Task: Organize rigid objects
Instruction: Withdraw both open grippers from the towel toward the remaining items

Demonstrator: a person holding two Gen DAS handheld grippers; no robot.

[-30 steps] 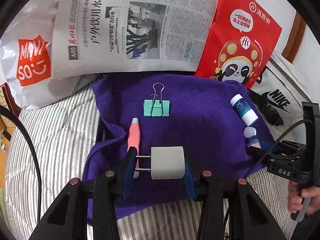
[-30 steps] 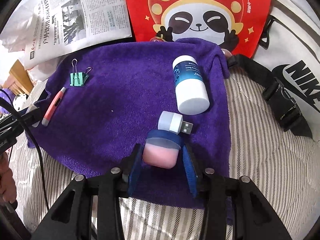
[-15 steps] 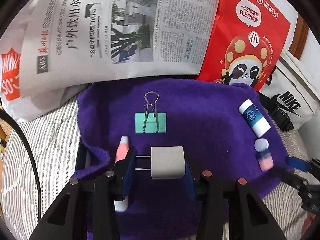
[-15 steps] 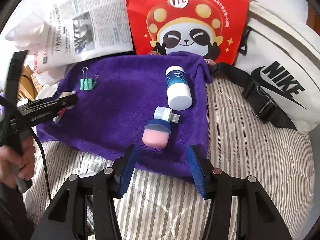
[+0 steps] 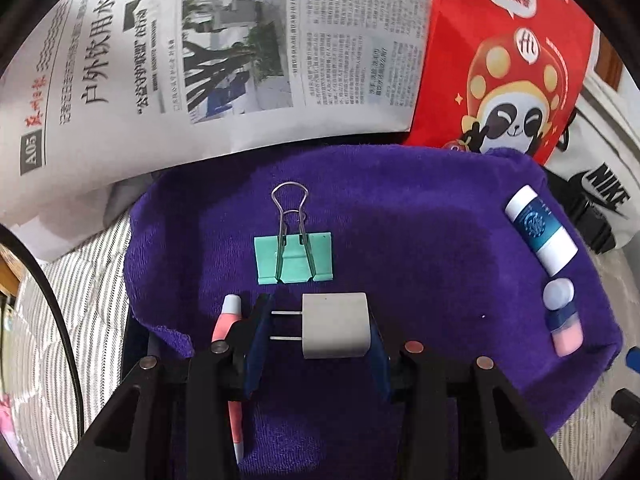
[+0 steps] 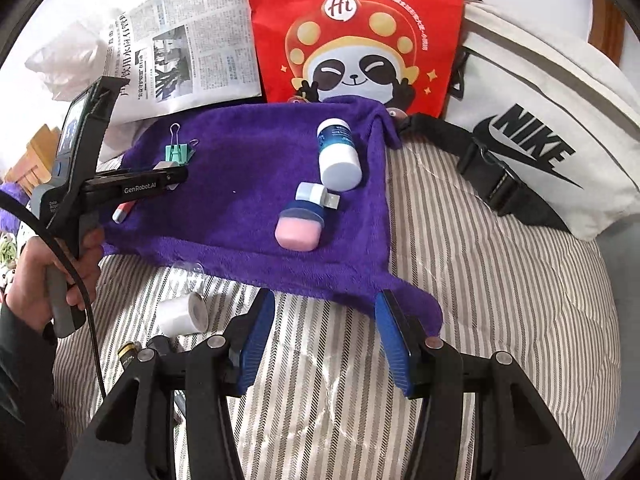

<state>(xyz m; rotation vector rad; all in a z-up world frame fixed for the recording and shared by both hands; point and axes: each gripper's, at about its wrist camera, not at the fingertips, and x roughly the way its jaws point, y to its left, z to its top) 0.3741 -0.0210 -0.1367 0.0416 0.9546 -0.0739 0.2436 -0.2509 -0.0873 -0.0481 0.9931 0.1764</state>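
1. Left gripper point(image 5: 316, 334) clamps the grey charger point(image 5: 335, 326) above the purple towel point(image 5: 420, 248), near the clip point(image 5: 294, 258).
2. Right gripper point(image 6: 325, 340) gapes empty over the striped bedding point(image 6: 500, 280).

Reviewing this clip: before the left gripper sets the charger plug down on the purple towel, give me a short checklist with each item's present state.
1. Left gripper grips the grey charger plug between both pads: ok.
2. Plug prongs clear of the green binder clip: ok, gap visible.
3. Pink pen clear of the drop spot: not ok, it lies under the left finger.
4. Right gripper empty, out of the way: ok, open over the striped bedding.
5. Pink-and-blue case, USB plug and white bottle resting on the purple towel: ok.
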